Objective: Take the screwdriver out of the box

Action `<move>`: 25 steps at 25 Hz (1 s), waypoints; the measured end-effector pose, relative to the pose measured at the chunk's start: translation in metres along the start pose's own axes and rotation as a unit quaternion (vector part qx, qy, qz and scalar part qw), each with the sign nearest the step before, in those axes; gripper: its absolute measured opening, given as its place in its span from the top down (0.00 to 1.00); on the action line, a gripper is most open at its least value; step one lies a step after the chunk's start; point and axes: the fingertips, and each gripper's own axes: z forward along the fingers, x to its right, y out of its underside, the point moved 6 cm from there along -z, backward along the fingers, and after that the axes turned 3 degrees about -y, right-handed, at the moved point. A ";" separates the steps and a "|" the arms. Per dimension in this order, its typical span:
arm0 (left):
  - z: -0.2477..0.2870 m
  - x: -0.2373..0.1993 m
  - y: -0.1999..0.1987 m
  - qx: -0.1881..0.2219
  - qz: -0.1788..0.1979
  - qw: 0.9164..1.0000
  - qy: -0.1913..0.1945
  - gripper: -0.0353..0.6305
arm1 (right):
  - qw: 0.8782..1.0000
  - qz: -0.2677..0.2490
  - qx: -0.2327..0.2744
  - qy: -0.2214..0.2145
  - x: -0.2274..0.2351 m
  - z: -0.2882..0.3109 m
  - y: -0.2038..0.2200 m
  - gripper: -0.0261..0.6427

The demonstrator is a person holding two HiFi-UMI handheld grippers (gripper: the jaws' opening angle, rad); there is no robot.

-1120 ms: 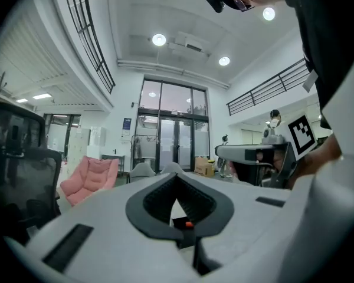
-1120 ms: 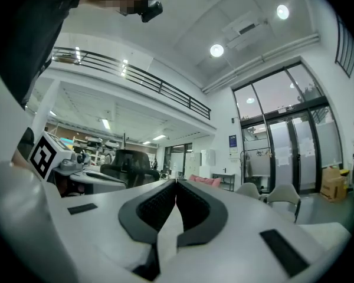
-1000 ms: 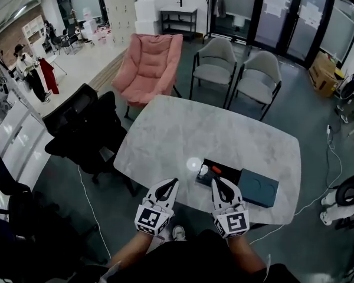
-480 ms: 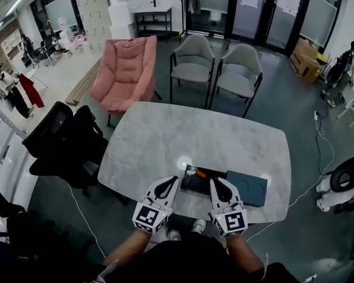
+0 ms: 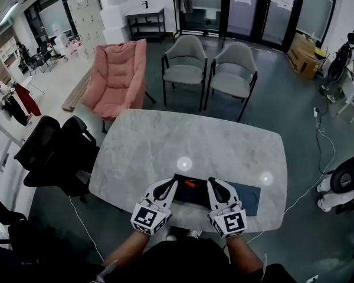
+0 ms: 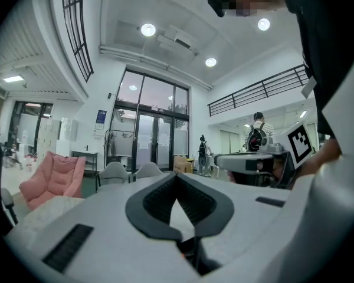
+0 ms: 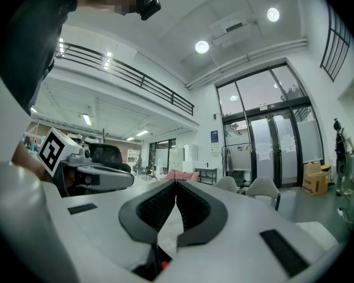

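L gripper (image 5: 171, 184) & R gripper (image 5: 212, 183), fingers shut & empty, are brought up beside box (image 5: 193, 196), w/ screwdriver (image 5: 190, 184) untouched between fingers.

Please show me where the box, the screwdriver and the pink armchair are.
box (image 5: 187, 197), head view, on its dark inside, between the two grippers.
screwdriver (image 5: 190, 184), head view, on its orange handle.
pink armchair (image 5: 115, 75), head view, on the seat cushion.

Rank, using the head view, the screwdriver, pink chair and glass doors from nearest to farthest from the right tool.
1. Screwdriver, in the box, just left of the right tool.
2. Pink chair, beyond the table, far left.
3. Glass doors, at the back wall.
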 end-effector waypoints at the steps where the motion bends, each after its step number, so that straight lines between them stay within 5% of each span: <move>1: 0.005 0.001 0.000 -0.001 0.003 1.000 0.000 0.94 | 1.000 -0.001 0.001 -0.001 0.006 0.001 0.000 0.92; 11: 0.033 0.013 0.008 -0.021 -0.003 1.000 -0.013 0.94 | 1.000 0.018 0.008 -0.006 0.038 -0.004 0.016 0.92; 19: 0.050 0.009 0.024 -0.063 0.004 0.998 0.016 0.94 | 0.999 0.045 -0.014 0.018 0.047 -0.003 0.036 0.92; 25: 0.069 0.009 0.049 -0.126 0.102 0.984 0.075 0.94 | 0.998 0.048 -0.024 0.038 0.046 0.003 0.042 0.92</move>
